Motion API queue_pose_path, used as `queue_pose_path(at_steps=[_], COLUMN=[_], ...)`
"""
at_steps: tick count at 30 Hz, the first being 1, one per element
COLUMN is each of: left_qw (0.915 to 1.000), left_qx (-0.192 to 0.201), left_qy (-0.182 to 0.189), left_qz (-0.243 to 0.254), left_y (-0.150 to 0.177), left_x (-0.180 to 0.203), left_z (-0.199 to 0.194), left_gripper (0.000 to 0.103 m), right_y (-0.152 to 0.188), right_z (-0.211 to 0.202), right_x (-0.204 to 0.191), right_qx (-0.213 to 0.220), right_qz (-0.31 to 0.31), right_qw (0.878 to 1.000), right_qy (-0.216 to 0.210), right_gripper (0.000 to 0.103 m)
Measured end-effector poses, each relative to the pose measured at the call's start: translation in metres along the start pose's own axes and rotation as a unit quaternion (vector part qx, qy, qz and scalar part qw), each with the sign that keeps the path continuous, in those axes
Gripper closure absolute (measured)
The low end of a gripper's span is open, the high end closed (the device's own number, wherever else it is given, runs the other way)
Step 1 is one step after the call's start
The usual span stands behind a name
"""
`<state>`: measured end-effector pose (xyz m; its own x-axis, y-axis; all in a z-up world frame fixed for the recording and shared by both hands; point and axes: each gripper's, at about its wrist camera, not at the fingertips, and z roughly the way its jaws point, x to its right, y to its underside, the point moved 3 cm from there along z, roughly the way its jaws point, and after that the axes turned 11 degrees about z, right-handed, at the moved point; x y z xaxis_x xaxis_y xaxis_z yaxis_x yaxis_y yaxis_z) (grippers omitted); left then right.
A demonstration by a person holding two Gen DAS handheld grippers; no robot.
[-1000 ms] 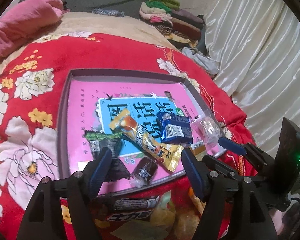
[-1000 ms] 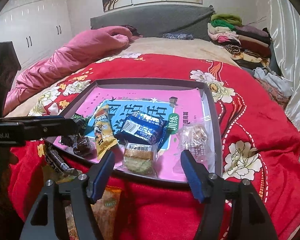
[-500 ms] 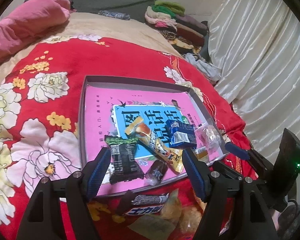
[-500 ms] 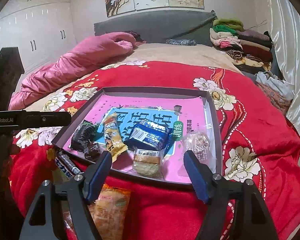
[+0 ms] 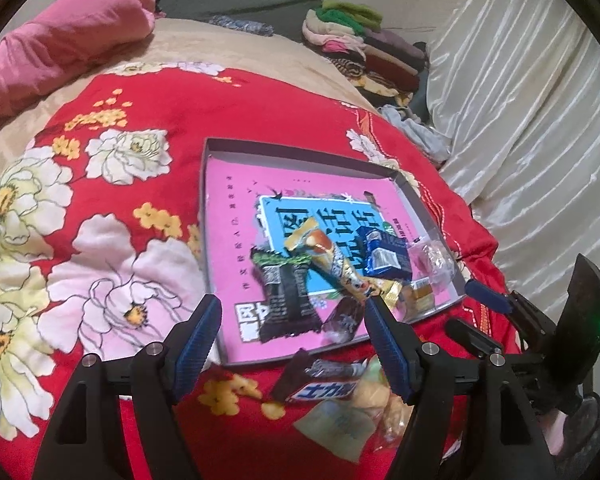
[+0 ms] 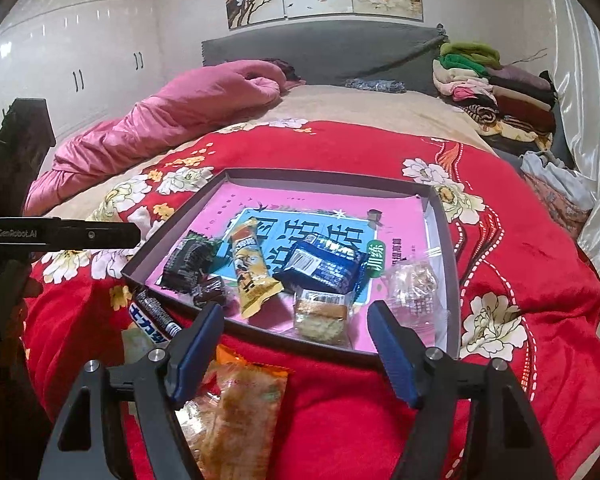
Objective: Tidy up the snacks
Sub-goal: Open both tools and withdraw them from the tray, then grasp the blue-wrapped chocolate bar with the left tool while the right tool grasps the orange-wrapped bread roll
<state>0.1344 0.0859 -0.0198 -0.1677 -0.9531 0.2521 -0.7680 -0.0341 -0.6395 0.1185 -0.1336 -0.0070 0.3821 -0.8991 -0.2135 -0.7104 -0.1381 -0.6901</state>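
Note:
A shallow grey box lid (image 5: 300,151) (image 6: 324,174) with a pink printed bottom lies on the red floral blanket. In it are a black packet (image 5: 286,300) (image 6: 188,264), a yellow-orange bar (image 5: 332,262) (image 6: 252,268), a blue packet (image 5: 384,254) (image 6: 324,266), a small brown candy (image 5: 346,316) (image 6: 210,290), a beige cake (image 6: 320,314) and a clear wrapped sweet (image 6: 414,280). Outside its near edge lie a Snickers bar (image 5: 320,388) (image 6: 154,320) and an orange chips bag (image 6: 236,412) (image 5: 364,412). My left gripper (image 5: 292,340) and right gripper (image 6: 296,344) are open and empty, above the near edge.
A pink duvet (image 6: 168,116) lies at the far left of the bed. Folded clothes (image 6: 496,88) are stacked at the far right by a grey headboard (image 6: 320,52). A white curtain (image 5: 540,120) hangs on the right. The blanket drops off at the near edge.
Both grippers have pulled back and risen from the box lid, so the lid looks smaller and farther. The left view has swung leftward. The snacks have not moved.

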Motion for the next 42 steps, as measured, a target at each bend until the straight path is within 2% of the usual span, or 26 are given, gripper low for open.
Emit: queue_pose_path(at_steps=[8,23,30,38,42], left_qw=[0.9999,0.9962,0.9891,0.9771,0.9755], left_qx=[-0.013,-0.066,-0.079,-0.068,-0.069], left_qy=[0.002,0.03,0.077,0.117,0.124], left_qz=[-0.01,-0.048,-0.098,-0.164,-0.168], left_y=[0.013,0.046,0.058,0.06,0.058], left_x=[-0.009,-0.016,-0.012,-0.012,-0.005], left_z=[-0.003,0.009,0.017,0.021,0.02], left_gripper=[0.028,0.028,0.028,0.029,0.03], right_y=[0.007,0.027,0.033,0.04,0.041], right_z=[-0.001,0.004,0.005,0.008,0.008], right_x=[-0.009,-0.025,-0.027,-0.023,-0.023], right_qx=[-0.011,-0.052,-0.064,-0.08,-0.08], right_qz=[-0.011,-0.027,-0.03,-0.03,-0.032], right_qw=[1.0,0.998,0.997,0.996,0.996], right_qy=[-0.005,-0.013,-0.008,0.001,0.001], right_gripper=[0.029,0.029,0.029,0.029,0.029])
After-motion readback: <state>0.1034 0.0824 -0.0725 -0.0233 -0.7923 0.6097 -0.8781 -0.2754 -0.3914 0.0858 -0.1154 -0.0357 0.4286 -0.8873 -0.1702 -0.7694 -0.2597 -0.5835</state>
